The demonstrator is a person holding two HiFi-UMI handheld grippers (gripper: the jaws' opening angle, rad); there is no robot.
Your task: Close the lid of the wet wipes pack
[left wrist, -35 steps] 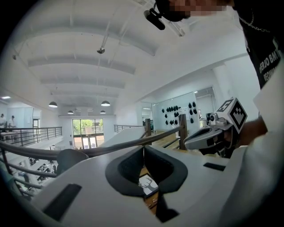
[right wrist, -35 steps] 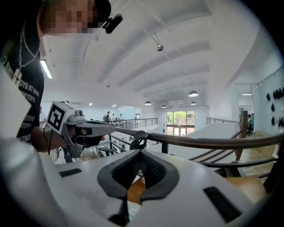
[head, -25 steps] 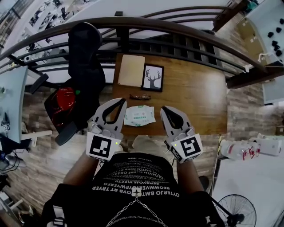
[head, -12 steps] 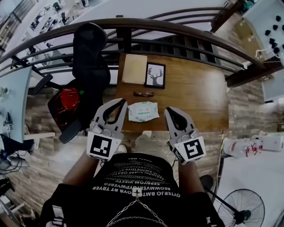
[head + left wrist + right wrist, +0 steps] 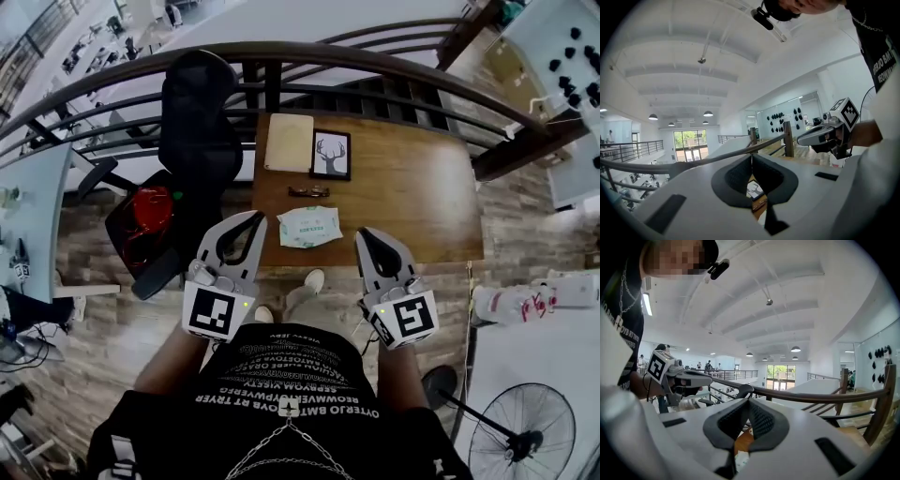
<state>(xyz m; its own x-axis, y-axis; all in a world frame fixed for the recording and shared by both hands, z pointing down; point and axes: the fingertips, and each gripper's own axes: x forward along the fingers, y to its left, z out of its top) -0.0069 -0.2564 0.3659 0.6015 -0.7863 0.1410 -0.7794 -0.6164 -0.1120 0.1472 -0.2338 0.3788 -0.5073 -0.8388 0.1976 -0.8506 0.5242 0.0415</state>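
Note:
The wet wipes pack (image 5: 310, 227), white with green print, lies flat near the front edge of the wooden table (image 5: 412, 197). I cannot tell how its lid stands. My left gripper (image 5: 257, 217) hovers left of the pack, short of the table's front edge, its jaw tips touching with nothing between them. My right gripper (image 5: 364, 233) is held to the right of the pack, also shut and empty. In the left gripper view the left gripper (image 5: 751, 157) points over the table, with the right gripper (image 5: 808, 137) beside it. The right gripper view shows the right gripper (image 5: 749, 402) with tips together.
A framed deer picture (image 5: 330, 155), a beige board (image 5: 289, 142) and a pair of glasses (image 5: 307, 192) lie further back on the table. A black chair (image 5: 197, 122) with a red bag (image 5: 150, 220) stands left. A curved railing (image 5: 375, 56) runs behind. A fan (image 5: 520, 441) stands right.
Both grippers, still shut, have drawn back from beside the pack to short of the table's front edge. The table and pack now sit farther off in the head view.

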